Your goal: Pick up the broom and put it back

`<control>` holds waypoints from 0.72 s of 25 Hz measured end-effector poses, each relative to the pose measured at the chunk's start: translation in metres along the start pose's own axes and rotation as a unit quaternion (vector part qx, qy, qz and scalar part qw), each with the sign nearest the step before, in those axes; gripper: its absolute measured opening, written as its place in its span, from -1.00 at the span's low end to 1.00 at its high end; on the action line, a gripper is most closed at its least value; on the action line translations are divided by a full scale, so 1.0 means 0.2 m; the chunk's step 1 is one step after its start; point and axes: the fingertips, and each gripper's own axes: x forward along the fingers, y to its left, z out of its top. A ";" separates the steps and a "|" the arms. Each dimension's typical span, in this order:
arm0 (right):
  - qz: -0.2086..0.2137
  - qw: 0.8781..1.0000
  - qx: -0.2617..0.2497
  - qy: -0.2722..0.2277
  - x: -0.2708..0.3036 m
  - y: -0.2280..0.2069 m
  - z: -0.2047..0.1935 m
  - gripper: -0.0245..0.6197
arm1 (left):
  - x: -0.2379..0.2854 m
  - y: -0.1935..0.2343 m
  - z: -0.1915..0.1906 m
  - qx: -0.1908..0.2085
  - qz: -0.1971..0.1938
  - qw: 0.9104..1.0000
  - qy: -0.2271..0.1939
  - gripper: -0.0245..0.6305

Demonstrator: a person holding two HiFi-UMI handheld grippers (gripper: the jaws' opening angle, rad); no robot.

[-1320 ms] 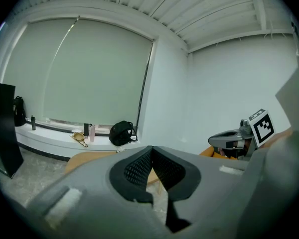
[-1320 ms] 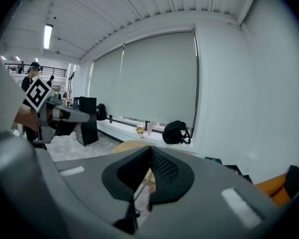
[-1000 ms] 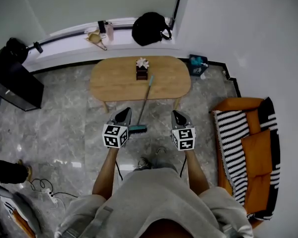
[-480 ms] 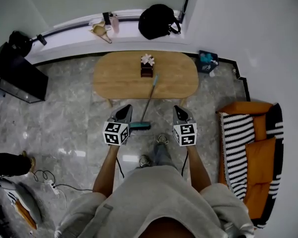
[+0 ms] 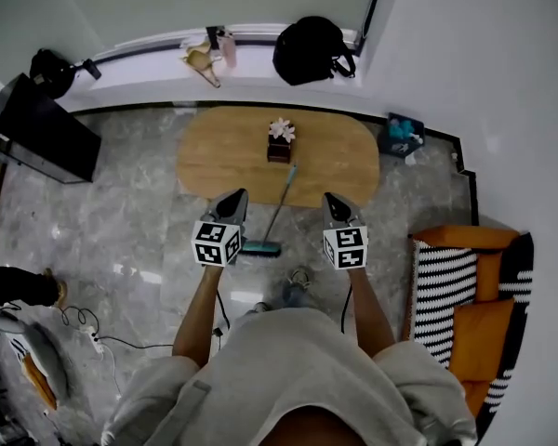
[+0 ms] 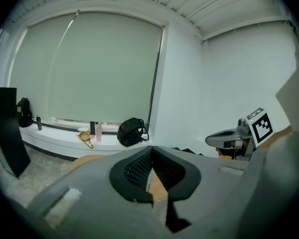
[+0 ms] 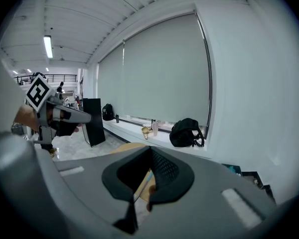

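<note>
Your teal-headed broom [image 5: 278,208] leans at frame centre, head on the marble floor [image 5: 139,230], handle tip against the wooden table [image 5: 223,151].

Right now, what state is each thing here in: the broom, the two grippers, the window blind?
Broom: not picked up, handle leaning on the table, head on the floor.
Left gripper: jaws shut, empty.
Right gripper: jaws shut, empty.
Window blind: drawn down.
</note>
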 end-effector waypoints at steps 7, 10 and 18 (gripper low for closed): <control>0.033 0.999 0.005 0.004 0.17 -0.13 0.00 -0.92 | 0.10 0.02 -0.03 -0.013 0.038 0.999 0.016 -0.92; 0.042 0.999 0.006 0.011 0.24 -0.15 -0.03 -0.92 | 0.11 0.05 -0.08 -0.021 0.049 0.998 0.027 -0.92; 0.039 0.999 0.017 0.029 0.36 -0.14 -0.08 -0.92 | 0.20 0.14 -0.16 -0.032 0.044 0.998 0.044 -0.92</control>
